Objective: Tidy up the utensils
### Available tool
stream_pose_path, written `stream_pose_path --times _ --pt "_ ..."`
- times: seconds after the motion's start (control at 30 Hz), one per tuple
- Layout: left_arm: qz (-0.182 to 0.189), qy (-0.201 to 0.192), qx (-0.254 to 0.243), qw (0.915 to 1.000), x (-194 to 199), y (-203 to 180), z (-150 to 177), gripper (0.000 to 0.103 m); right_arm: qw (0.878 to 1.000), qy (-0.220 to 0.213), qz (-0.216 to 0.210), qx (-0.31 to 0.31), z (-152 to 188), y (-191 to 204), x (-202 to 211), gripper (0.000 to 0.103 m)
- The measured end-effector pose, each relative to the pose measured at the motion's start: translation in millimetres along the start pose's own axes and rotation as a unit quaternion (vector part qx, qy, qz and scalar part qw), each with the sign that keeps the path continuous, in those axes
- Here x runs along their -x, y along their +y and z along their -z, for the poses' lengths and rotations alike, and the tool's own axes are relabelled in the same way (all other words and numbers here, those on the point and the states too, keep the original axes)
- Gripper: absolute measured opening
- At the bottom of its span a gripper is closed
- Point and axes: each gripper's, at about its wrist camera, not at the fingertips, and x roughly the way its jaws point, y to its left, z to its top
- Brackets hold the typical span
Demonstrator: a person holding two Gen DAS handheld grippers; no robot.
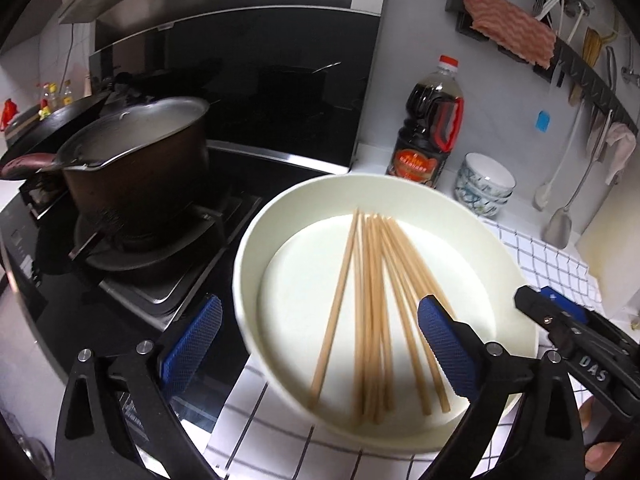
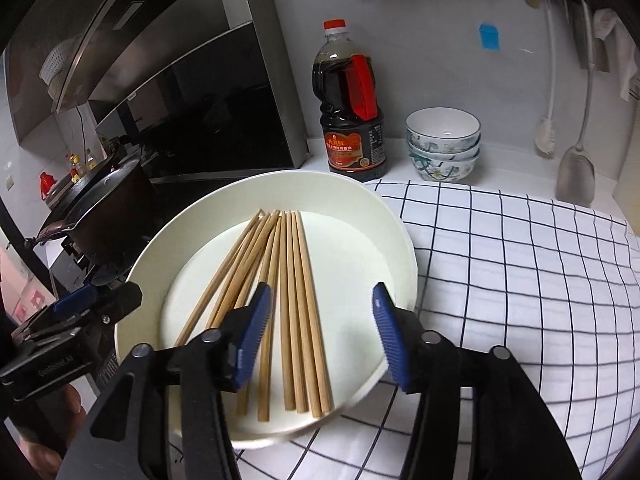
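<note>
Several wooden chopsticks (image 1: 372,312) lie fanned out in a wide white bowl (image 1: 500,264) on a checked cloth. They also show in the right wrist view (image 2: 294,300), in the same bowl (image 2: 400,240). My left gripper (image 1: 320,344) is open, its jaws straddling the bowl's near left rim, one pad over the chopsticks. My right gripper (image 2: 320,332) is open and empty, low over the chopsticks' near ends. It shows at the right edge of the left wrist view (image 1: 560,320).
A dark pot (image 1: 136,168) sits on the gas stove left of the bowl. A soy sauce bottle (image 2: 352,108) and stacked patterned bowls (image 2: 443,144) stand at the back. Ladles and a spatula (image 2: 576,176) hang on the wall. The checked cloth (image 2: 520,280) extends right.
</note>
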Motion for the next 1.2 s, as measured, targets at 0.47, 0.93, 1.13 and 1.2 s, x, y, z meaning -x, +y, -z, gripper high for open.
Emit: stream_pose_path --times 0.47,0.93,1.13,1.2 --pt "-0.036 -0.004 -0.030 0.9989 16.2 -8.5 16.6 0.097 0.999 -0.003 0.029 -0.027 23.7 -4.6 19.6 0.063" --pt "-0.054 -0.003 -0.038 0.9978 22.8 -14.0 24.6 0.097 0.999 -0.004 0.045 -0.014 33.2 4.9 29.6 0.065" --pt "-0.057 -0.004 -0.040 0.9976 23.7 -13.6 26.7 0.097 0.999 -0.001 0.050 -0.010 35.0 7.1 30.7 0.065" --pt "-0.058 -0.007 -0.038 0.9976 25.0 -12.5 26.4 0.097 0.999 0.000 0.052 -0.009 35.7 8.0 30.6 0.065"
